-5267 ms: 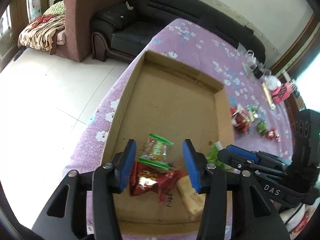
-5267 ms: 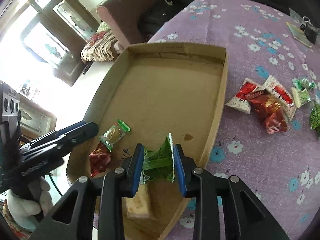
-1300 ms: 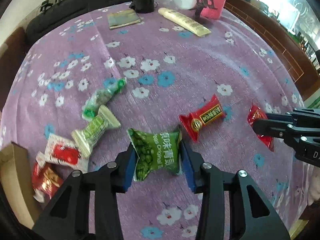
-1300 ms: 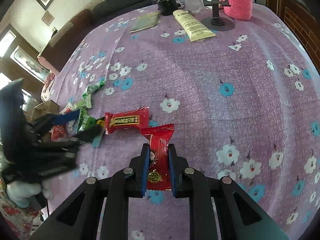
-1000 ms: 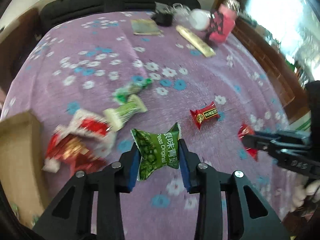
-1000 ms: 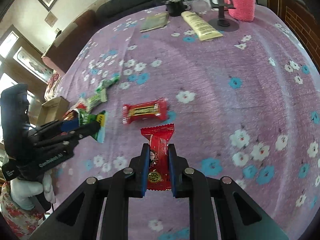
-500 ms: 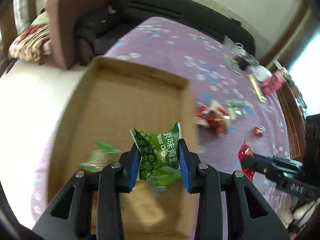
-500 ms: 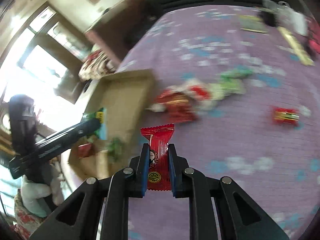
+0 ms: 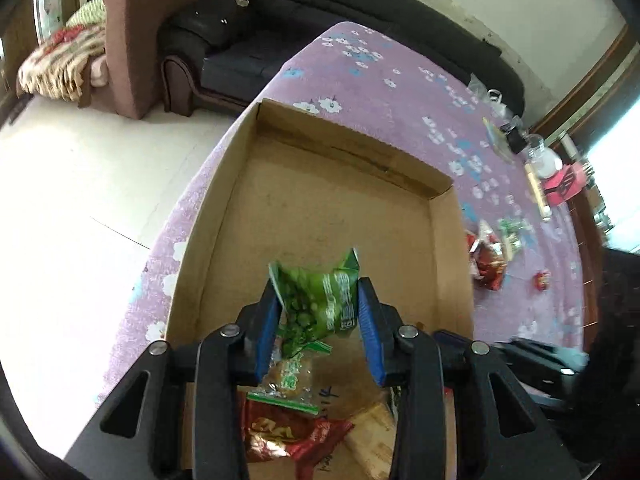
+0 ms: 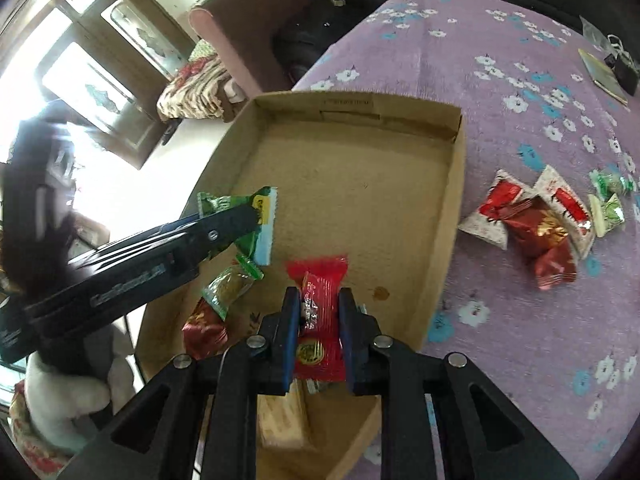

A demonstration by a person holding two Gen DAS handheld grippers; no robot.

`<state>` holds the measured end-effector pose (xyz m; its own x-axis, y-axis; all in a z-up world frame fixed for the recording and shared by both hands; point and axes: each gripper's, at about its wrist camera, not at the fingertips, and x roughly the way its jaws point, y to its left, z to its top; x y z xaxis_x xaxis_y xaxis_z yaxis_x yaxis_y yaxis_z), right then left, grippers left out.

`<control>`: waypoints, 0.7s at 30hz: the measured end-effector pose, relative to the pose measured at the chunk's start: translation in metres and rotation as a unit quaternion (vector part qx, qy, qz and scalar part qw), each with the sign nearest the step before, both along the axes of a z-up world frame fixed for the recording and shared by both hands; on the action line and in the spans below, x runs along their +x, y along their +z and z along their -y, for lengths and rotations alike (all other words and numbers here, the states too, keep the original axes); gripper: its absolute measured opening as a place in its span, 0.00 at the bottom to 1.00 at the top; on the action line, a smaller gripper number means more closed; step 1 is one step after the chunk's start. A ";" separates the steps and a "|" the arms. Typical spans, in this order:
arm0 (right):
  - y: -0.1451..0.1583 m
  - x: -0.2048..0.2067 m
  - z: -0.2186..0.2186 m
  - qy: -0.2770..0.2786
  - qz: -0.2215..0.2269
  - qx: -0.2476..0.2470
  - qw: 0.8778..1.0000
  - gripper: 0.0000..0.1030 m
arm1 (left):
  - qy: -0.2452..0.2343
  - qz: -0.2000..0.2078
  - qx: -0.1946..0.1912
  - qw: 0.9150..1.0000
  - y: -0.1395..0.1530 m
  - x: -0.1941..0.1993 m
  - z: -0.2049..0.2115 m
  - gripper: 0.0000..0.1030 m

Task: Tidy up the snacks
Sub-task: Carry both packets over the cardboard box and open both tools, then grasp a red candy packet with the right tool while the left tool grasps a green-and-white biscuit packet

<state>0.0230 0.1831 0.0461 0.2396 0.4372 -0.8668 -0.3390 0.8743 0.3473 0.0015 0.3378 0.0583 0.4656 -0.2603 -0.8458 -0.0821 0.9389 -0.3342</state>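
A: Over the shallow brown cardboard tray, left wrist view. The left gripper has a green crinkled pea packet between its blue pads, above the tray's near end. Its jaws have just been opening a little; the left pad touches the packet, but the right pad looks barely clear of it, so I cannot tell if the grip holds.

B: What lies under it?

A: A clear wrapper with green ends, a dark red foil packet and a tan biscuit bar, all on the tray floor near the camera. More wrapped snacks, a loose red and green heap, sit on the purple flowered tablecloth right of the tray.

B: Right wrist view?

A: The right gripper is clenched on a bright red candy wrapper, upright between the pads, over the tray's near right part. The left gripper enters from the left, its green packet above the tray's left wall. Below: the green-ended wrapper, the dark red packet, the tan bar. The heap lies on the cloth beyond the tray's right wall.
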 end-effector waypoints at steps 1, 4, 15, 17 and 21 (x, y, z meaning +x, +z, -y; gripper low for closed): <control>0.000 0.001 -0.001 -0.002 -0.002 -0.001 1.000 0.19 | -0.001 0.001 -0.005 1.000 0.003 -0.001 -0.001 0.42; 0.006 0.002 0.002 -0.012 -0.003 0.007 1.000 0.21 | -0.002 0.013 -0.005 1.000 0.018 -0.009 -0.004 0.52; 0.043 -0.024 0.123 -0.150 0.017 -0.024 0.988 0.22 | -0.055 0.065 -0.060 0.995 0.065 -0.014 0.043 0.58; 0.038 -0.034 0.167 -0.190 0.011 -0.038 0.981 0.22 | -0.074 0.078 -0.069 0.992 0.069 -0.017 0.063 0.58; 0.029 -0.041 0.236 -0.260 -0.002 -0.034 0.965 0.22 | -0.116 0.078 -0.067 0.988 0.065 -0.021 0.111 0.58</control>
<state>-0.0184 -0.0531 0.0754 0.4079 0.2010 -0.8906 0.1521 0.9469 0.2834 -0.0194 0.2272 0.1237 0.5022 -0.4799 -0.7194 0.1923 0.8730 -0.4482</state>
